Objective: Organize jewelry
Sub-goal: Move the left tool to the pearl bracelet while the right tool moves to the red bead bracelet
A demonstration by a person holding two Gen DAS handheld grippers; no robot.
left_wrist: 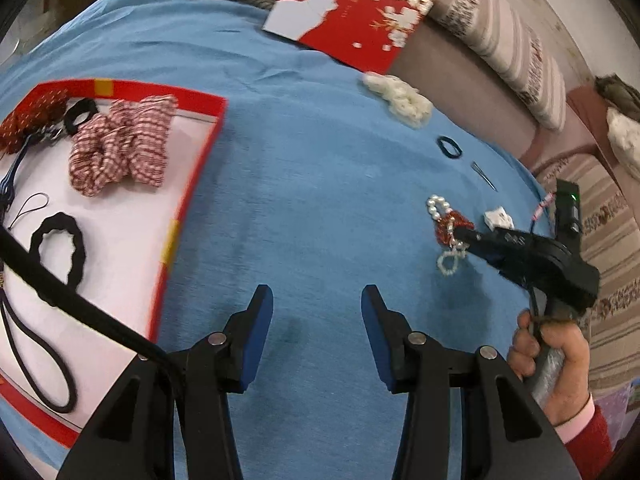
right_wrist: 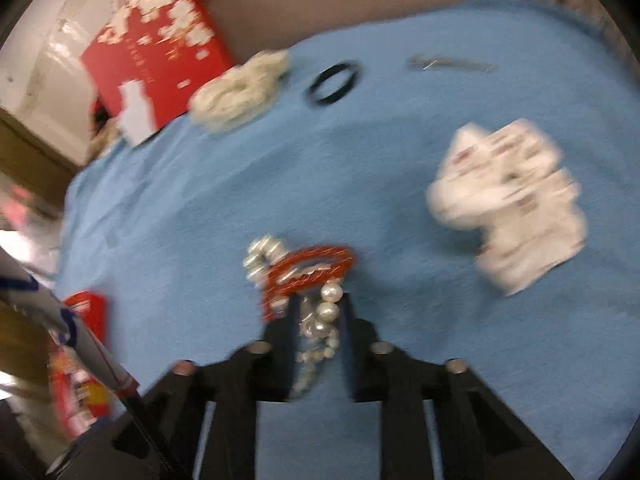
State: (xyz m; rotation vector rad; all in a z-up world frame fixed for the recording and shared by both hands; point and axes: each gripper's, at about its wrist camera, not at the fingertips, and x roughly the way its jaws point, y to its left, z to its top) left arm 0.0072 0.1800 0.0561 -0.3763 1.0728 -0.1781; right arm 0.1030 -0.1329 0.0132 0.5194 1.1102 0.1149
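Note:
On the blue cloth (left_wrist: pixel 312 200) lies a tangle of a pearl bracelet (right_wrist: pixel 330 308) and a red beaded bracelet (right_wrist: pixel 308 266). My right gripper (right_wrist: pixel 320 302) is shut on the pearl strand, with the red loop just beyond its tips. The left wrist view shows that gripper (left_wrist: pixel 460 232) reaching into the same pearl bracelet (left_wrist: pixel 438 206) and red bracelet (left_wrist: pixel 456 220), with a person's hand (left_wrist: pixel 548 352) on its handle. My left gripper (left_wrist: pixel 317 294) hangs open over bare cloth with nothing between its fingers. A red-rimmed tray (left_wrist: pixel 192 184) at the left holds a red-and-white scrunchie (left_wrist: pixel 120 144), a black scrunchie (left_wrist: pixel 60 248) and black cords.
Loose on the cloth are a white scrunchie (left_wrist: pixel 400 98), a black hair tie (left_wrist: pixel 449 147), a hairpin (left_wrist: pixel 484 176) and a crumpled white packet (right_wrist: pixel 508 200). A red floral box lid (left_wrist: pixel 352 12) lies at the far edge. A striped sofa (left_wrist: pixel 612 216) borders the right side.

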